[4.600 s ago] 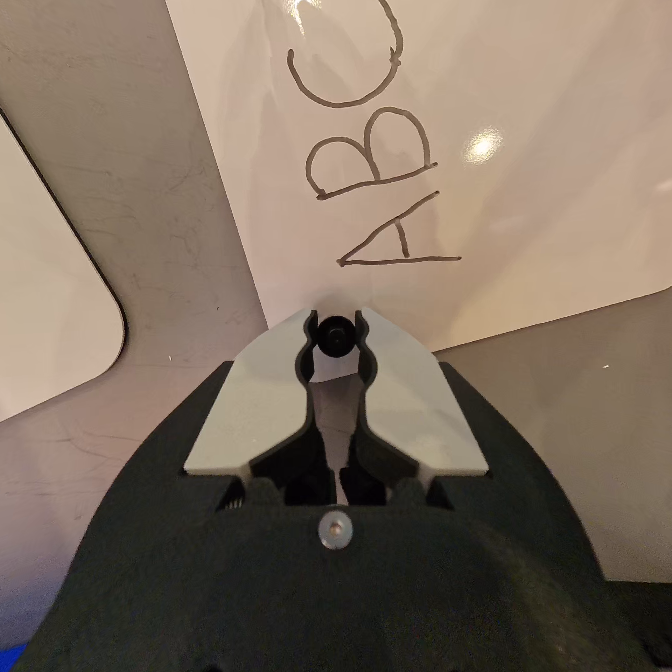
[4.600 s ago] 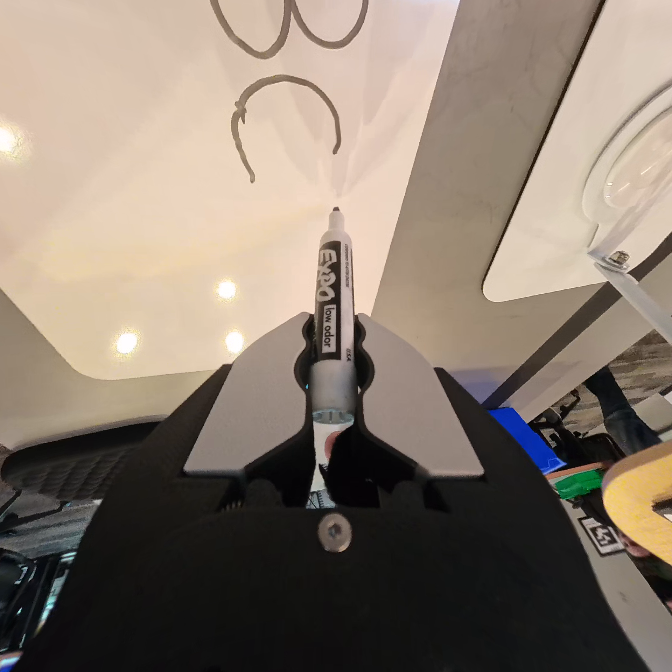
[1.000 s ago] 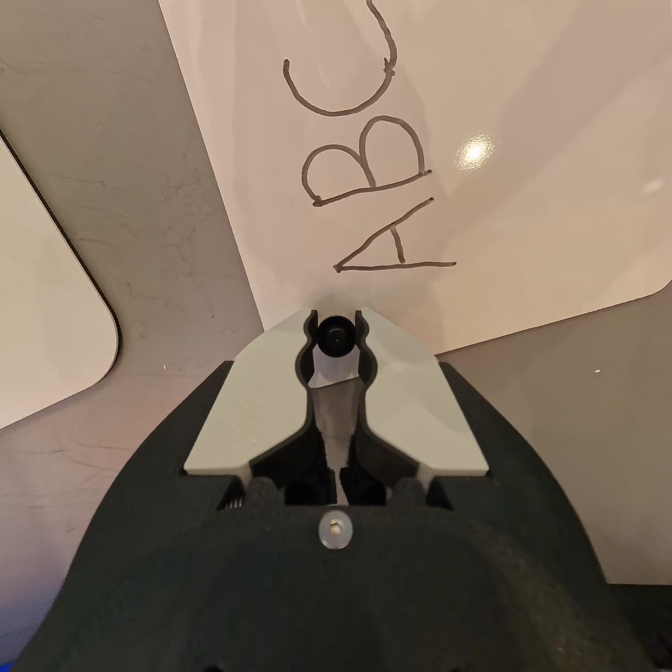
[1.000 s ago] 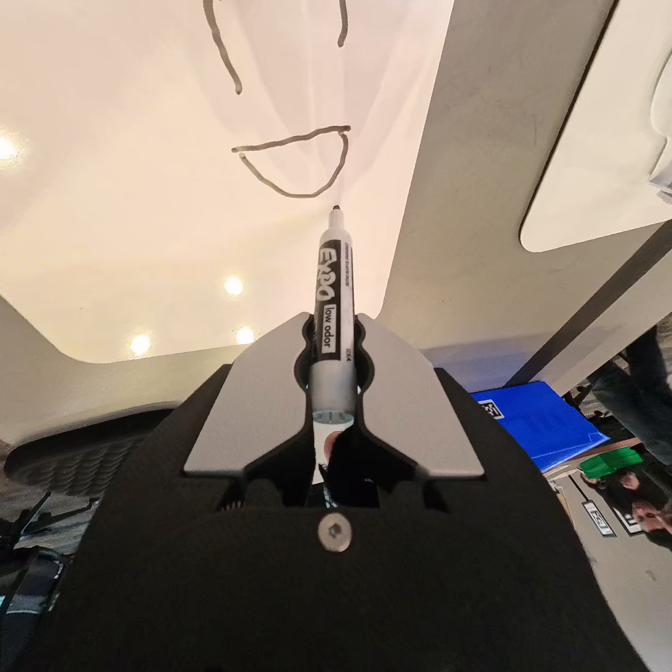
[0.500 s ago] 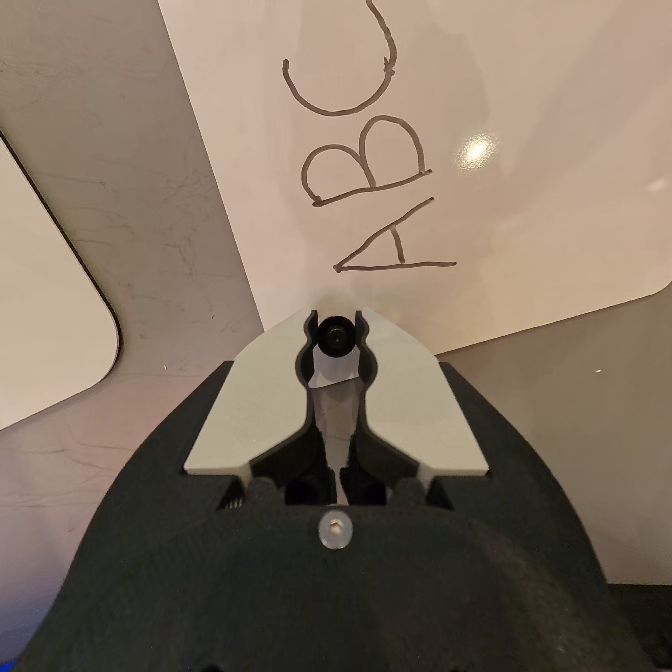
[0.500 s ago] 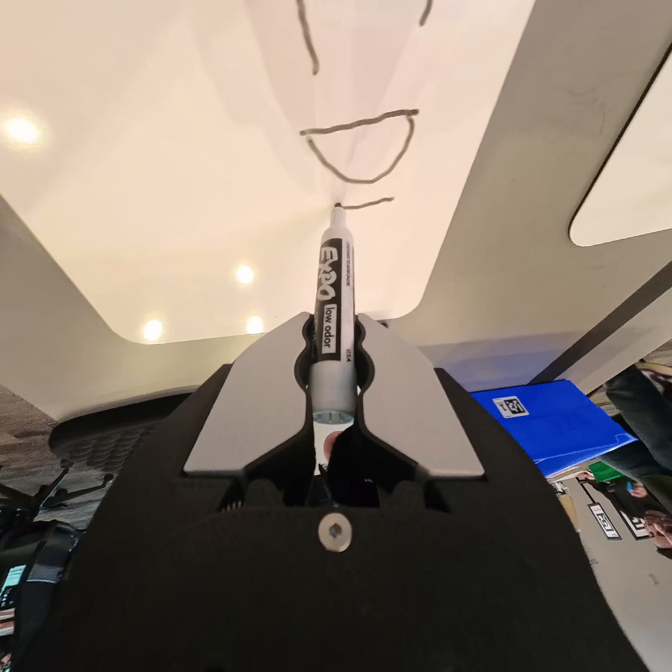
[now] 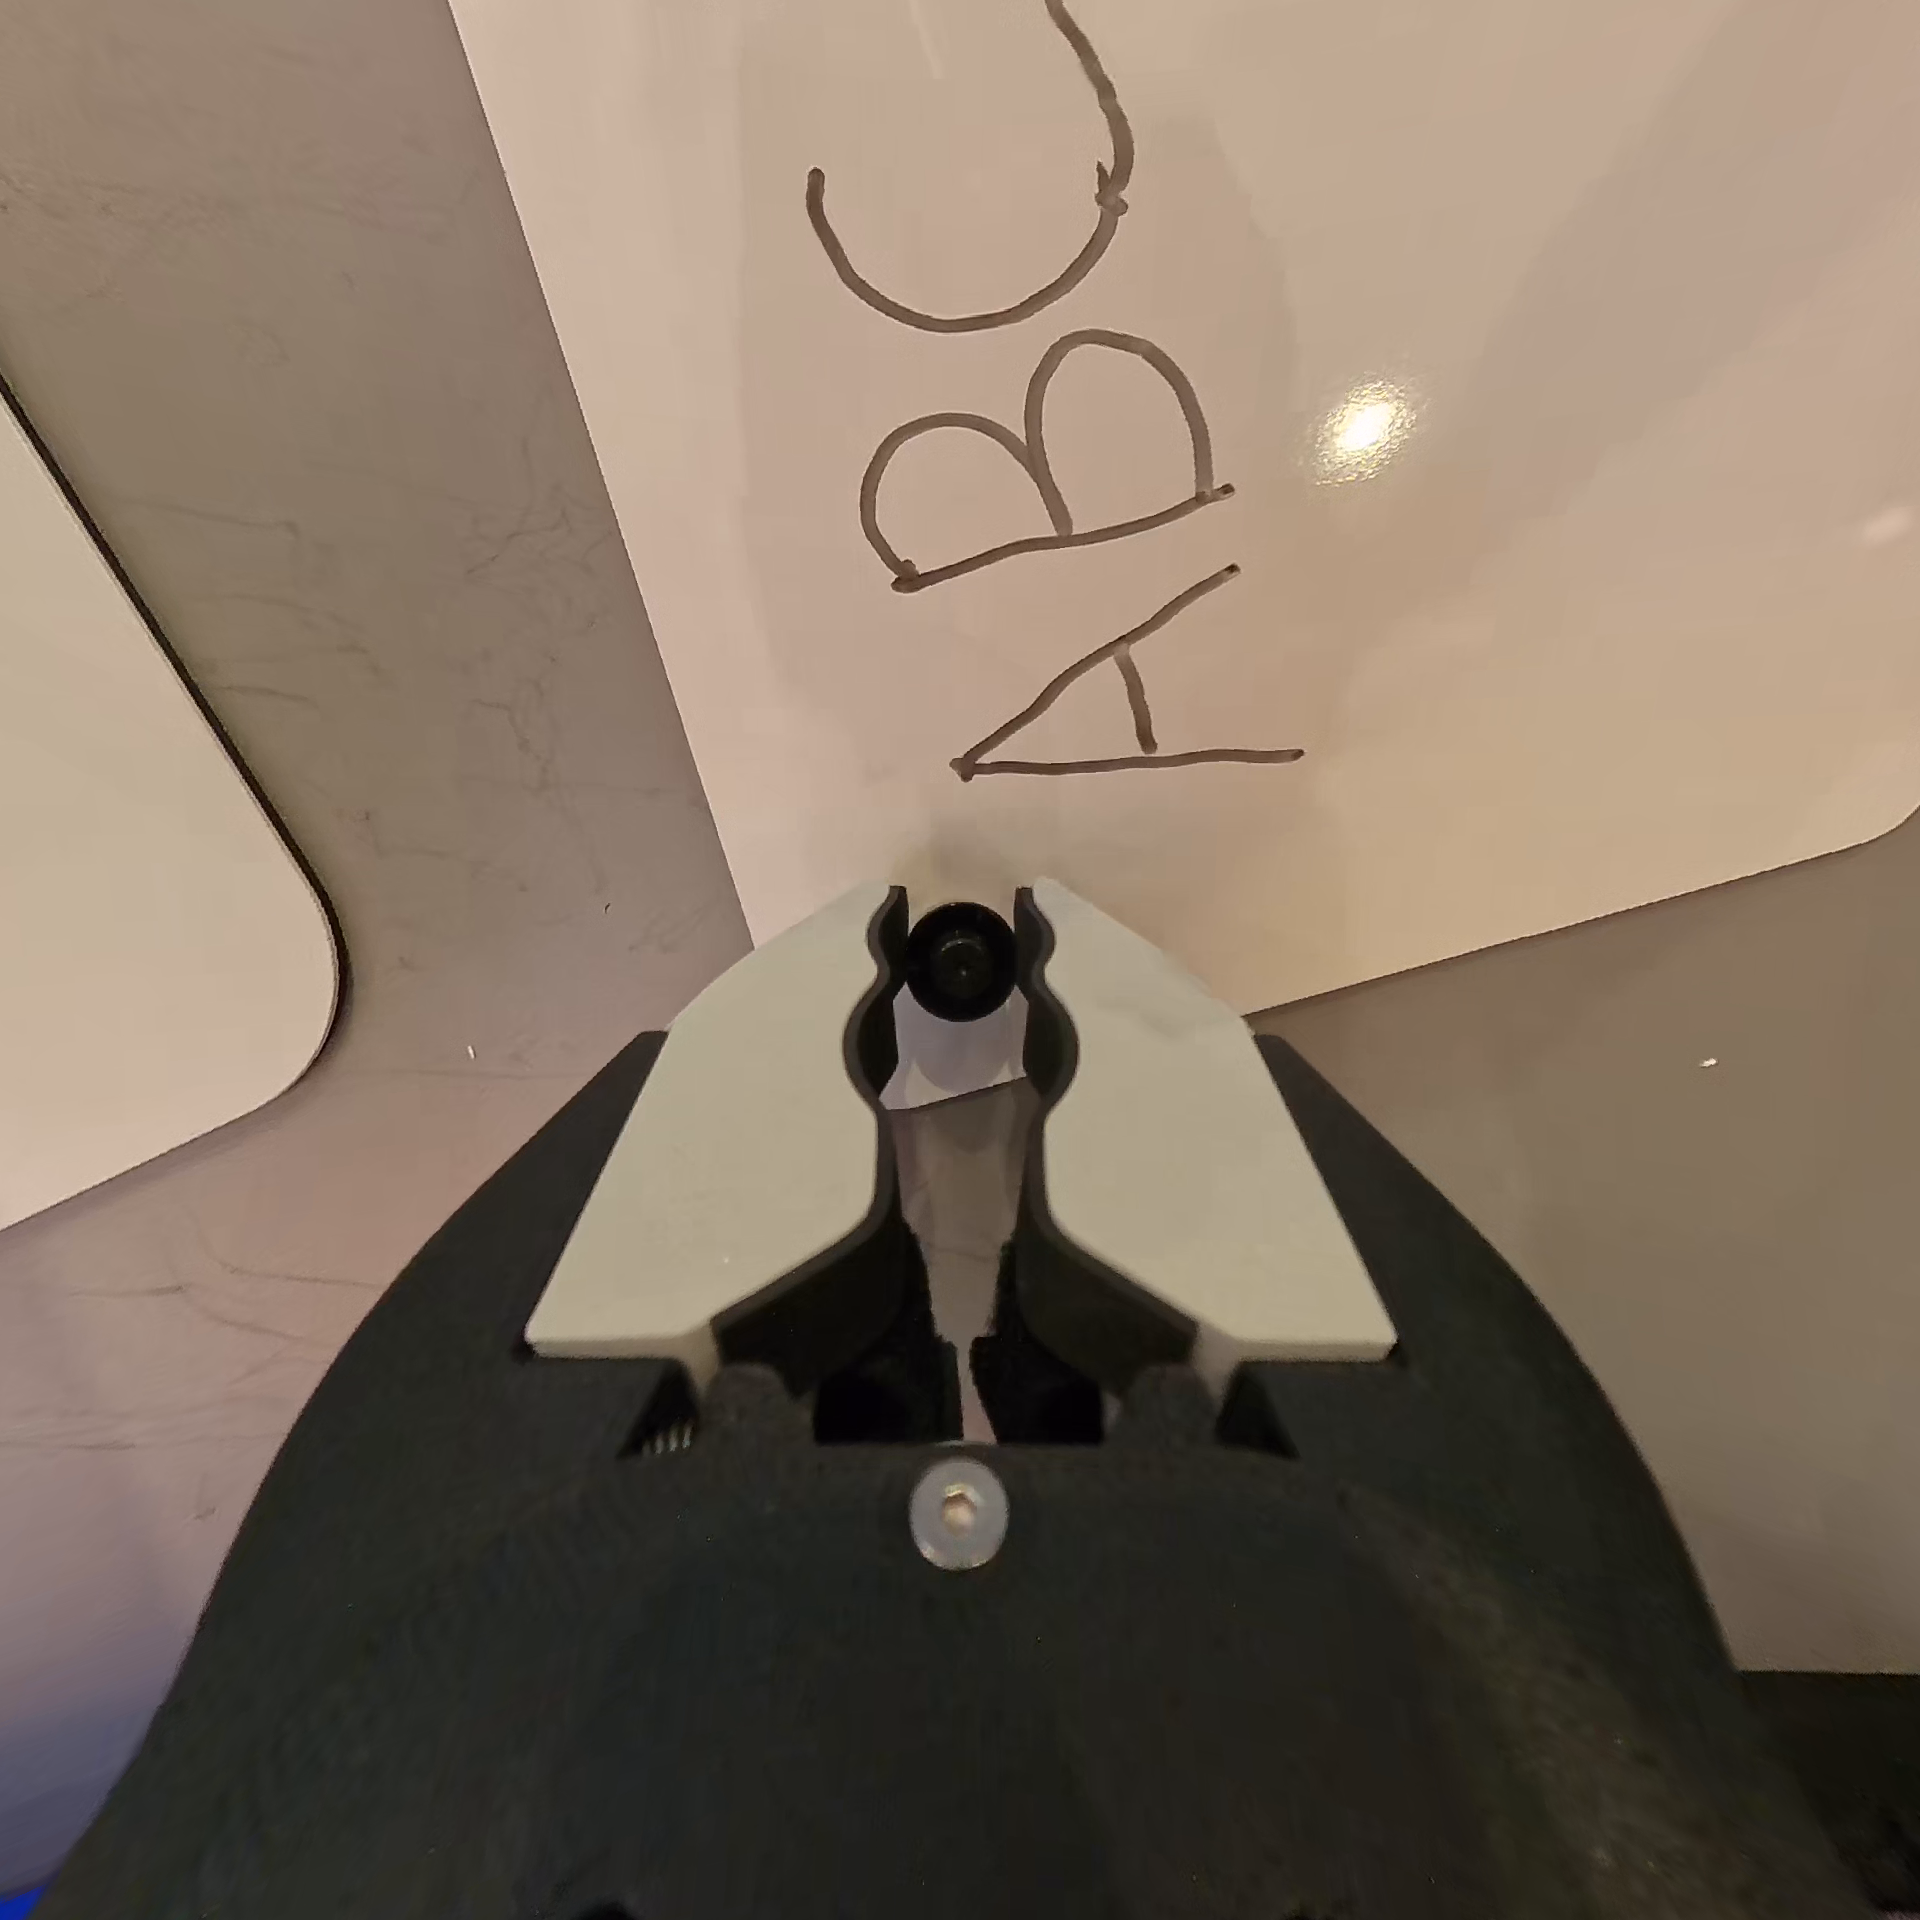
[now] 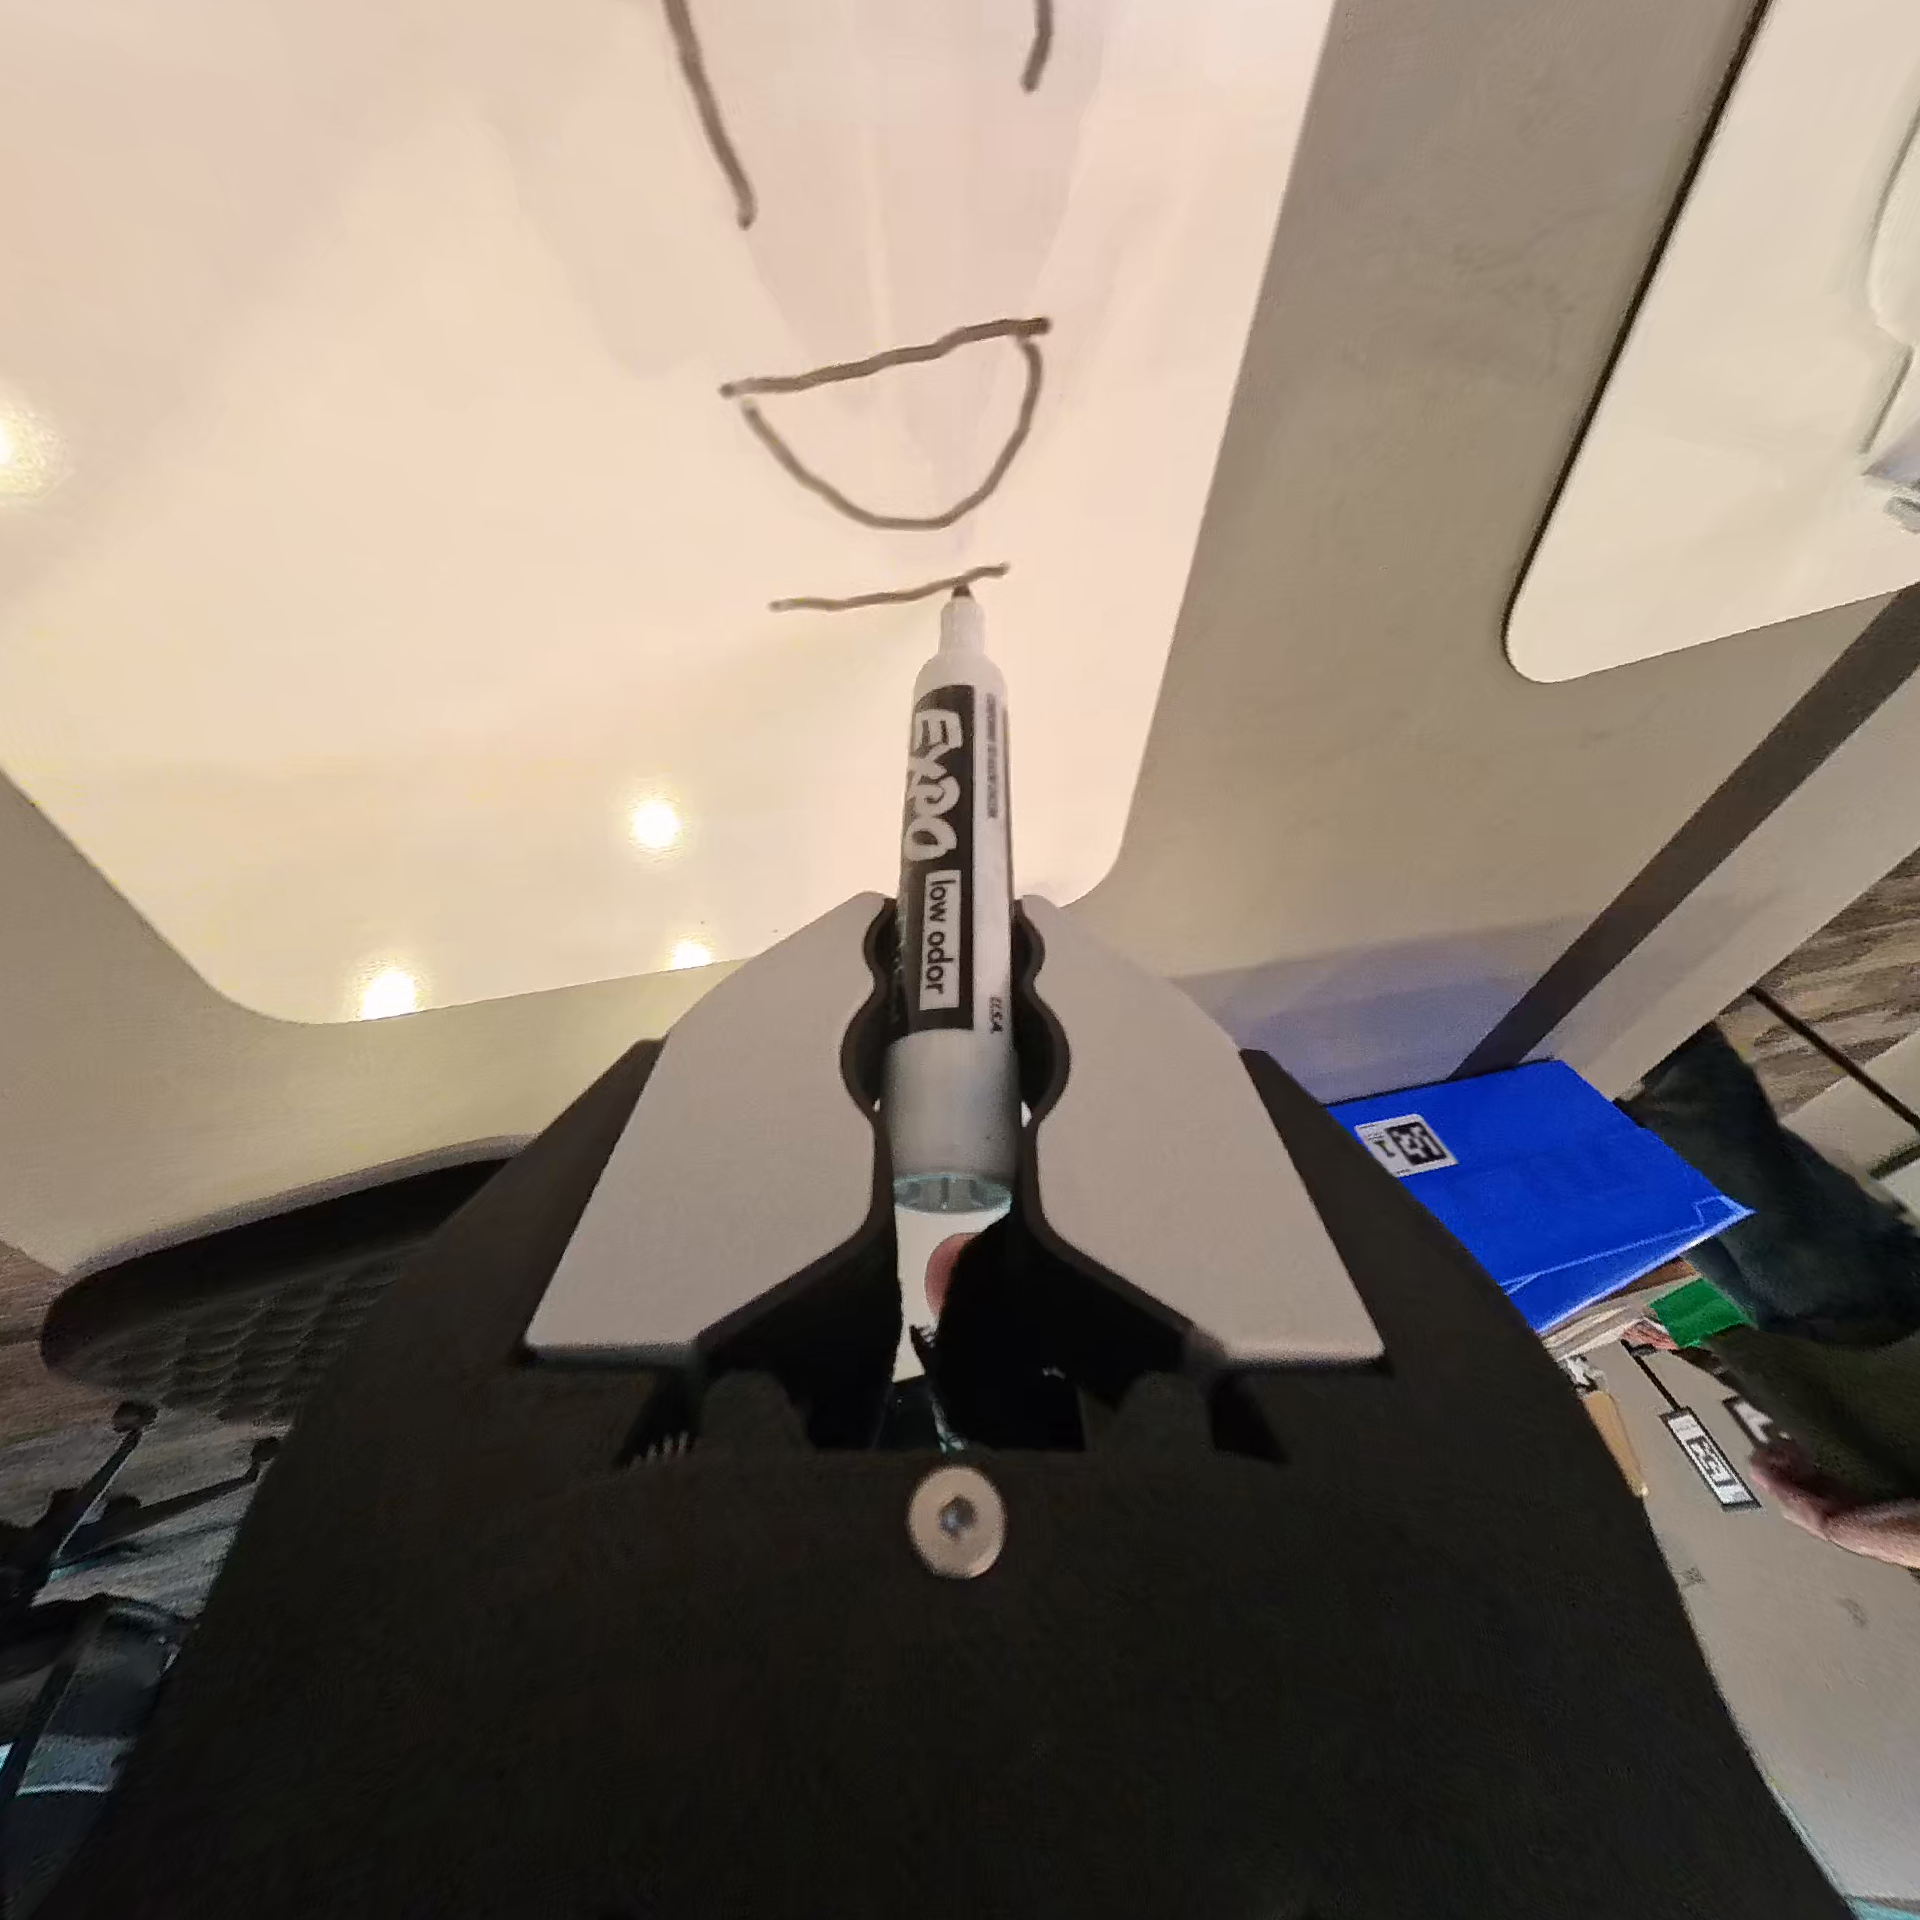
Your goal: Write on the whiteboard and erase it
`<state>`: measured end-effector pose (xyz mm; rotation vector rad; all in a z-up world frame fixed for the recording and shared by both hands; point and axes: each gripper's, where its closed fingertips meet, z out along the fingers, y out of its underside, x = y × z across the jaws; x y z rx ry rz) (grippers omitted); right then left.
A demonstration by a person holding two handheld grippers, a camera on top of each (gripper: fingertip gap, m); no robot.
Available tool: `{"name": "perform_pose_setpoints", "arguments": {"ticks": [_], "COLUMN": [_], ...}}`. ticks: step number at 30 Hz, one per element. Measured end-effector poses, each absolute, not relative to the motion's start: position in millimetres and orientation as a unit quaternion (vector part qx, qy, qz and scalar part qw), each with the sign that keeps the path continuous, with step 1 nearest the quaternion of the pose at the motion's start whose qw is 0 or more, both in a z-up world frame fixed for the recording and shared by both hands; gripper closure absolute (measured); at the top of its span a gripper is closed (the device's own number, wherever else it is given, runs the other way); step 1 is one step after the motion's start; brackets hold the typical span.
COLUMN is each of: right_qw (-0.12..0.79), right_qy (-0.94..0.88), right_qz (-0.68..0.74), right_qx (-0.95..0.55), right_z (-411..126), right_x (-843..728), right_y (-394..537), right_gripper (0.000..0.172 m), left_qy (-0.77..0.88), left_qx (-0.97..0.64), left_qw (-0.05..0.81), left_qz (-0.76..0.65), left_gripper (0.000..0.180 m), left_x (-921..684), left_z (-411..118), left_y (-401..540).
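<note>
In the right wrist view my right gripper (image 8: 954,914) is shut on a black-and-white dry-erase marker (image 8: 954,883). The marker points forward, with its tip touching the whiteboard (image 8: 364,468) on a short dark stroke (image 8: 888,594), just below a closed curved mark (image 8: 894,426). In the left wrist view my left gripper (image 7: 960,914) is shut on a small black round marker cap (image 7: 960,961), seen end-on, with both pads against it. It hovers at the whiteboard's (image 7: 1455,260) near corner, just below several handwritten dark letters (image 7: 1049,478).
The whiteboard lies on a grey scuffed table (image 7: 364,520), with another white rounded panel at the left (image 7: 125,883) and one at the right (image 8: 1714,416). A blue folder (image 8: 1538,1195) and a person's hand (image 8: 1849,1496) are off the table's right side. A black mesh chair (image 8: 260,1278) is at lower left. There is about 25 cm between the tips of the two grippers.
The right gripper has moved the marker down the board, closing a curved mark and then drawing a short stroke under it. The left gripper has stayed still with the cap.
</note>
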<state>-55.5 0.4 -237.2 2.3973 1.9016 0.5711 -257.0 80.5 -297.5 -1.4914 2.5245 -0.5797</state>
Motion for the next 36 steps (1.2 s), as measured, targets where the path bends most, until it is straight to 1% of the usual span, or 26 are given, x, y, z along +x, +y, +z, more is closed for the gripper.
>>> {"name": "perform_pose_setpoints", "arguments": {"ticks": [22, 29, 36], "right_qw": [0.045, 0.021, 0.027], "right_qy": [0.594, 0.6, 0.614], "right_qz": [0.183, 0.164, 0.163], "right_qx": [0.782, 0.782, 0.772], "right_z": [-244.5, -238.3, -240.7], "right_x": [-29.9, -43.9, -55.8], "right_y": [3.4, -3.5, -8.5], "right_gripper": [0.15, 0.15, 0.15], "left_qy": [0.841, 0.841, 0.842], "left_qx": [-0.498, -0.498, -0.497], "left_qw": [0.075, 0.074, 0.076], "left_qz": [-0.198, -0.198, -0.195], "left_gripper": [0.16, 0.16, 0.16], "left_x": [-256.9, -256.9, -256.9], "left_z": [-297.5, -297.5, -297.7], "left_y": [80.4, 80.3, 80.2]}}
